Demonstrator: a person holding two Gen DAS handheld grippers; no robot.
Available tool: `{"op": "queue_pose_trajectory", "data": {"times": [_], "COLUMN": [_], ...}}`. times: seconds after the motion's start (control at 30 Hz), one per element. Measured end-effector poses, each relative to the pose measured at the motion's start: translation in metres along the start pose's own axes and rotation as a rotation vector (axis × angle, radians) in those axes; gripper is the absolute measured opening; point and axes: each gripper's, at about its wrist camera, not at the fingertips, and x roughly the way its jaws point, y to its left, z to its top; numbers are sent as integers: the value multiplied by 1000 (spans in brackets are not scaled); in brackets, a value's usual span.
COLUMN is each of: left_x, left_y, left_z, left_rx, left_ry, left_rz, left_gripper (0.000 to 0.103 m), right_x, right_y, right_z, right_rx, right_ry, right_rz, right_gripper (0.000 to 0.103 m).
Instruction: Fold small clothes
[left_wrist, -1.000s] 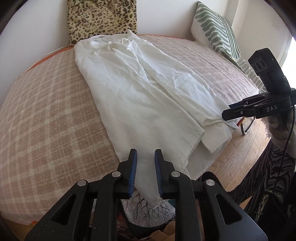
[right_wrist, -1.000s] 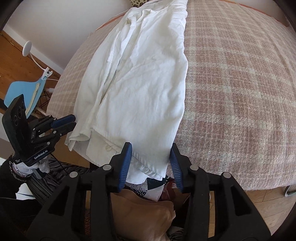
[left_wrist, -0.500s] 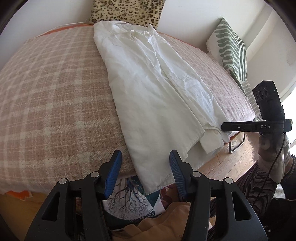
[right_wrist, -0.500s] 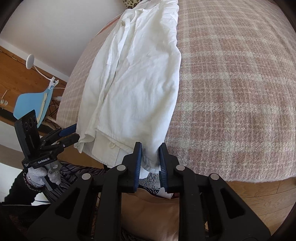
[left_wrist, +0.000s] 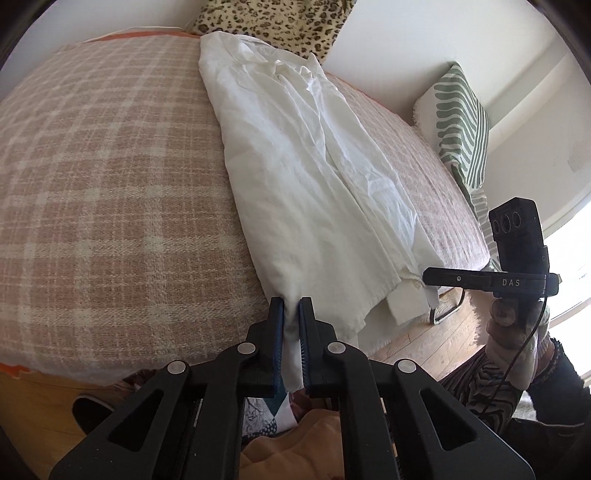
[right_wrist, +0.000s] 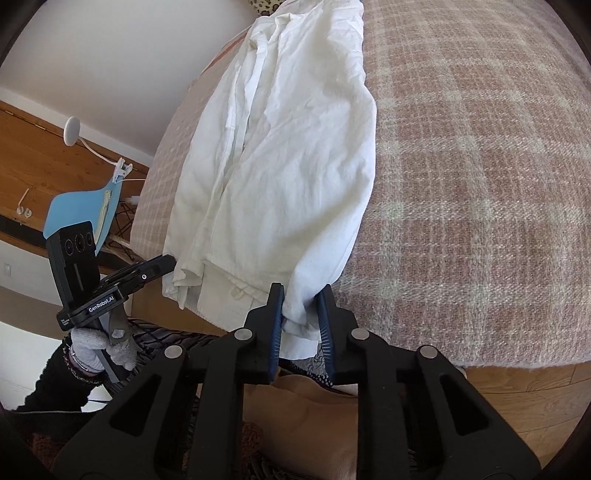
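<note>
A white shirt (left_wrist: 314, 177) lies lengthwise on a pink plaid bed cover (left_wrist: 92, 192), folded in a long strip, its hem hanging over the near edge. My left gripper (left_wrist: 291, 314) is shut on the shirt's near left hem corner. My right gripper (right_wrist: 301, 310) is shut on the other hem corner of the shirt (right_wrist: 280, 155), cloth bunched between its fingers. The right gripper also shows in the left wrist view (left_wrist: 428, 276), and the left gripper in the right wrist view (right_wrist: 168, 264).
A leopard-print pillow (left_wrist: 273, 22) lies at the bed's head and a green striped pillow (left_wrist: 461, 125) at the far right side. Wooden floor (right_wrist: 528, 395) runs along the bed's edge. A blue chair (right_wrist: 81, 206) and a white lamp (right_wrist: 72, 129) stand beside the bed.
My left gripper was open around the hem half a second ago and has now shut on it. My right gripper shut on the other corner earlier and still holds it, slightly wider over bunched cloth.
</note>
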Motion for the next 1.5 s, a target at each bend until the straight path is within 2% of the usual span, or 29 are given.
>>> {"op": "queue_pose_trajectory", "data": {"times": [0.17,0.5,0.93,1.2,1.5], "left_x": [-12,-25,-39,-34,4], "left_y": [-2,-3,-17,-5,32], "left_z": [5,17,62,113,174], "left_rx": [-8,-45,-7,-47,-106], "left_ry": [-30,-71,-160,-180,-140], "left_rz": [-35,-109,-143,-145,-81], "left_gripper": [5,5,4,4,4], "right_x": [-16,-31,-56,-60,-27], "right_y": [0,12,28,26,-7], "right_z": [0,7,37,90,170], "right_rx": [15,2,29,82,193], "right_ry": [-44,-80,-158,-232,-226], "right_rz": [50,96,185,217,182], "right_gripper": [9,8,8,8,8]}}
